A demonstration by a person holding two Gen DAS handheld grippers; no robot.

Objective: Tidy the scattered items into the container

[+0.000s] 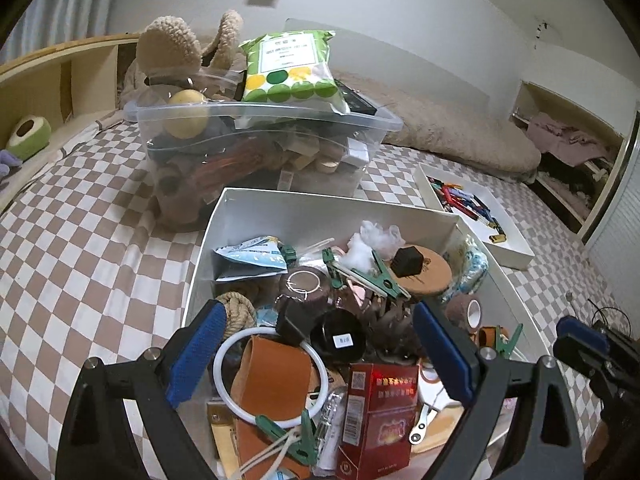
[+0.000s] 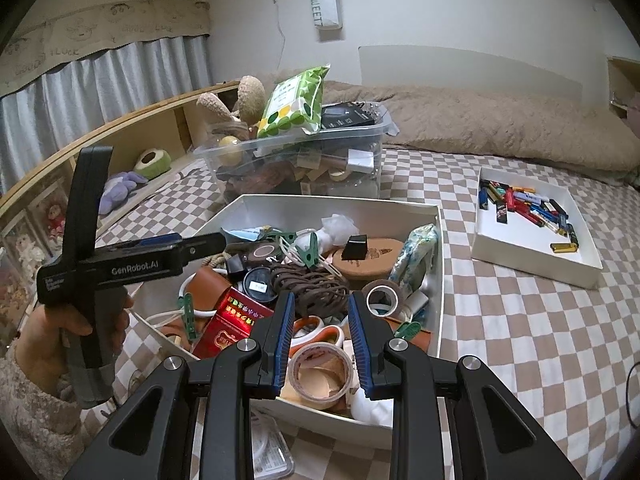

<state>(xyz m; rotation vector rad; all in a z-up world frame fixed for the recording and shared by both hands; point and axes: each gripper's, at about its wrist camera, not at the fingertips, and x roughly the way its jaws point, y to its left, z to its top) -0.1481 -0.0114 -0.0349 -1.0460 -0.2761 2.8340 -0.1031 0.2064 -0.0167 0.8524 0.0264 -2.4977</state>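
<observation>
A: A white box (image 1: 280, 210) crammed with clutter is seen on a checked bedspread (image 1: 80, 240), both grippers hovering at its near edge. How are the jaws set?

B: The left gripper (image 1: 320, 344) is held with its blue pads spread wide; nothing is pinched between them. Below them lie a tan leather pouch (image 1: 272, 376), a white ring (image 1: 224, 364) and a red carton (image 1: 380, 412). The right gripper (image 2: 322, 332) is drawn nearly together and empty, parked above a tape roll (image 2: 320, 372) at the box's 6 o'clock rim.

A: Why so?

B: A release into the box is suggested by the wide jaws, though that is a judgement. The right hand appears to be kept waiting.

A: And the surroundings?

B: A clear tub (image 1: 264, 136), overfilled, with a green-dotted packet (image 1: 292, 68) on top, is set at 12 o'clock beyond the box. A shallow tray of lighters (image 2: 532, 224) is placed at 2 o'clock, well apart. No scattered items are visible on the bedspread nearby.

A: Obstacles?

B: Green clips (image 1: 380, 276) and a cord coil (image 2: 308, 284) are heaped high; further drops could slide or snag.
</observation>
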